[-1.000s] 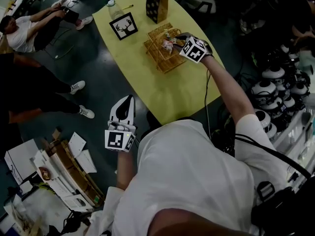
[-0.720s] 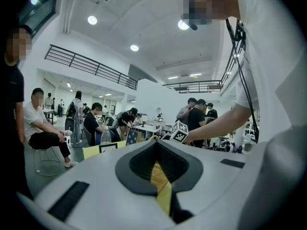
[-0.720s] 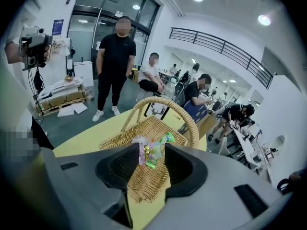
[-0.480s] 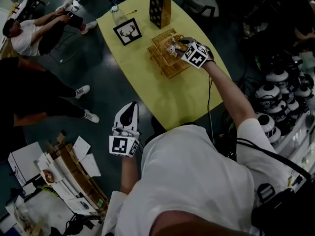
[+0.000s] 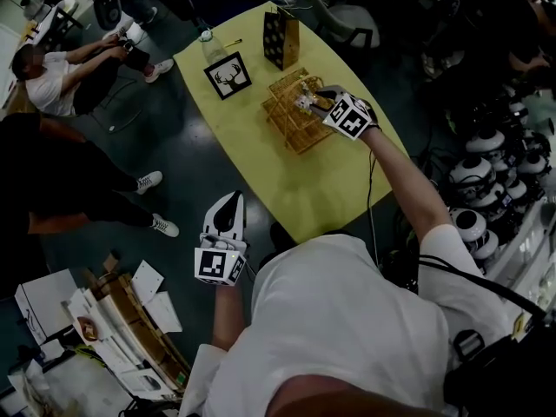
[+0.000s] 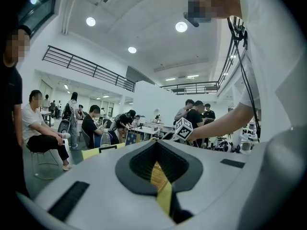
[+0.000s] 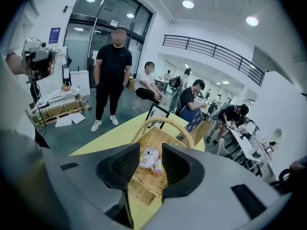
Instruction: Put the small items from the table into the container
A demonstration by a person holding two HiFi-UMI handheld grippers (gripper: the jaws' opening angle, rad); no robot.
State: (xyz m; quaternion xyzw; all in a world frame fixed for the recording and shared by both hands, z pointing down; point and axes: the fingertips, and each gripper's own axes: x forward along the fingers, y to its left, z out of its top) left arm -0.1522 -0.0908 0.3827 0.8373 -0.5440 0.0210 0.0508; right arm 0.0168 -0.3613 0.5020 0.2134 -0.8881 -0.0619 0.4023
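Observation:
A woven wicker basket (image 5: 291, 115) with a hoop handle (image 7: 165, 127) stands on the yellow table (image 5: 313, 181). My right gripper (image 5: 323, 98) hangs over the basket's right side, tilted down into it. Its jaws stand apart and are closing. A small white packet (image 7: 149, 159) lies in the basket and shows in the gap between the jaws; the pads do not press on it. My left gripper (image 5: 231, 200) is held level off the table's near edge, over the floor, shut and with nothing in it.
On the table's far end stand a framed deer picture (image 5: 228, 75), a black patterned paper bag (image 5: 281, 37) and a clear bottle (image 5: 208, 46). A seated person (image 5: 52, 72) is at left, cardboard boxes (image 5: 113, 311) lie on the floor, and white domed devices (image 5: 486, 163) crowd the right.
My right gripper has lifted a little over the basket, and the packet stays in the basket. The left gripper has hardly moved.

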